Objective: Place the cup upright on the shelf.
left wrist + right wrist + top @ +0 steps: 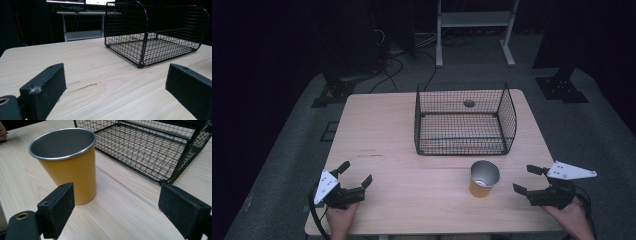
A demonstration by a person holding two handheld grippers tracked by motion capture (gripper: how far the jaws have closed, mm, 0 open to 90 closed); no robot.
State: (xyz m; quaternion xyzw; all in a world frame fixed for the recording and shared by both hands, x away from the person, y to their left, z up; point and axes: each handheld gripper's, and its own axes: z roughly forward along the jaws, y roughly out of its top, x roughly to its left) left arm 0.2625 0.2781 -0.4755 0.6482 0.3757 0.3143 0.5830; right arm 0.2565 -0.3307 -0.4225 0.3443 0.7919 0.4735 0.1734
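Note:
A yellow cup (484,178) with a metal inside stands upright on the wooden table (382,135), in front of a black wire basket (465,120). My right gripper (528,180) rests near the table's right front corner, open, with its jaws pointed at the cup and a short gap between. In the right gripper view the cup (67,162) stands just beyond the left jaw, with the basket (155,147) behind it. My left gripper (356,175) sits open at the left front with nothing between its jaws. The left gripper view has the basket (155,35) ahead to the right.
The basket is open toward the person and holds nothing. A hole (469,103) in the tabletop lies behind it. Beyond the table stand a white metal frame (474,30), dark stands and floor cables (392,65).

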